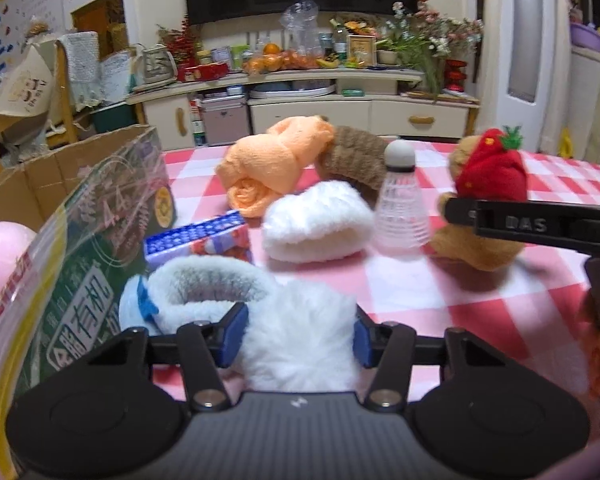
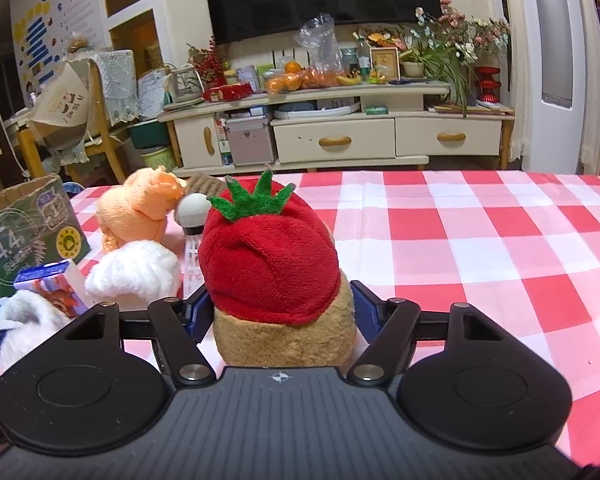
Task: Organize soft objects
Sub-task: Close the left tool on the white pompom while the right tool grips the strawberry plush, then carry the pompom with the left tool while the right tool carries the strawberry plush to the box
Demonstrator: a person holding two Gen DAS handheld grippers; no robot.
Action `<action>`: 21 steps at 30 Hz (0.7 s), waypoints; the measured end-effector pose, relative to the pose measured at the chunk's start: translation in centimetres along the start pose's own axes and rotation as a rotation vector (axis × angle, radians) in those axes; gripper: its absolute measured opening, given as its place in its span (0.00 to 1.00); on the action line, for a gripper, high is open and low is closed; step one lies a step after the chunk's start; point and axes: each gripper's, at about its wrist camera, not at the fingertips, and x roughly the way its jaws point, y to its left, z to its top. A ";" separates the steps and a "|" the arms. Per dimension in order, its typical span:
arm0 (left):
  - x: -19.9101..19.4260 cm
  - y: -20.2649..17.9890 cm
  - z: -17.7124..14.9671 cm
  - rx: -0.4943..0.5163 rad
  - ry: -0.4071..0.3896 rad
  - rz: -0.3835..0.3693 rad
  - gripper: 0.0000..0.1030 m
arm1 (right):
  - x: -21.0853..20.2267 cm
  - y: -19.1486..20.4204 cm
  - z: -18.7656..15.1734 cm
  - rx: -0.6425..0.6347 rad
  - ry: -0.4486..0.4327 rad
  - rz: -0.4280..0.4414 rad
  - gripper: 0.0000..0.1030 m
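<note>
In the left wrist view my left gripper [image 1: 298,336] has its blue pads pressed into both sides of a white fluffy plush toy [image 1: 292,304] lying on the red-and-white checked tablecloth [image 1: 440,300]. A pale blue fleecy piece [image 1: 204,284] lies against the plush. My right gripper [image 2: 280,310] is shut around a brown plush bear with a red strawberry hat [image 2: 268,256], its pads against the bear's sides. That bear [image 1: 488,176] also shows in the left wrist view, with one black finger [image 1: 540,224] of the right gripper across it.
An open cardboard box [image 1: 80,208] stands at the left with a pink plush [image 1: 4,248] inside. Behind lie an orange towel [image 1: 268,164], a brown knit piece [image 1: 356,156], a white fluffy item [image 1: 316,228], a shuttlecock [image 1: 400,208] and a small carton [image 1: 204,240].
</note>
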 end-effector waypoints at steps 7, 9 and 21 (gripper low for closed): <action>-1.1 -0.6 -1.0 -0.017 0.033 -0.137 0.49 | -0.7 0.2 0.0 -0.018 -0.011 0.007 0.84; -1.1 -0.8 -1.2 0.002 0.031 -0.141 0.49 | -0.8 0.2 -0.2 -0.022 -0.012 0.007 0.84; -0.8 -0.5 -1.4 0.019 0.033 -0.153 0.40 | -1.2 0.9 -0.5 -0.053 -0.007 0.028 0.84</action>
